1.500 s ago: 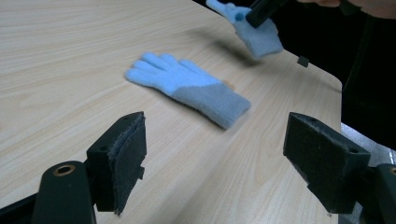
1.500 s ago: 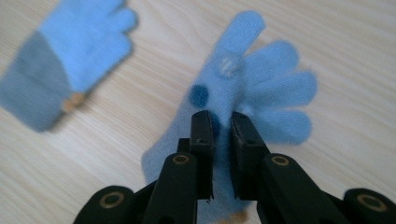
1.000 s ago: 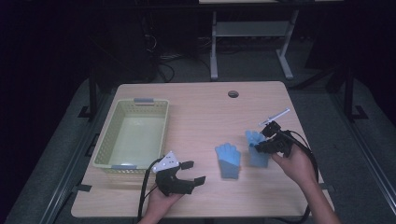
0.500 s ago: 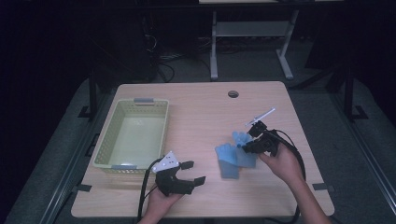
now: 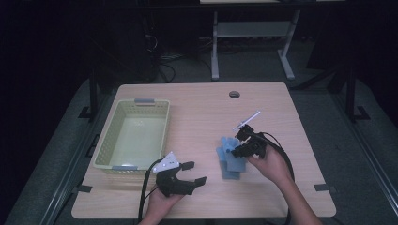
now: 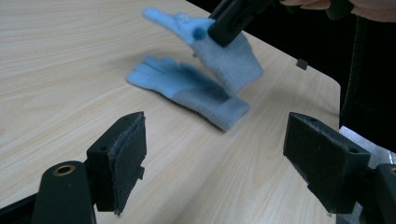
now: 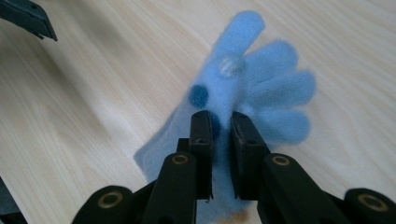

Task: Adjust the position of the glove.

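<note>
Seen from the left hand-held gripper (image 6: 215, 158), its two black jaws stand wide apart at the near edge, the left one faced with a worn grey pad, with bare wood between them. The pale wood-grain surface (image 6: 56, 70) stretches away from them. Farther off lies a flat light blue knitted glove (image 6: 187, 91), its fingers pointing left and its cuff toward the near right. Just above it hangs a second light blue knitted glove (image 6: 224, 56), pinched in the closed black jaws of the right hand-held gripper (image 6: 229, 23), which comes in from the far right. That glove looks blurred, its fingers pointing far left, its cuff drooping over the lying glove.
</note>
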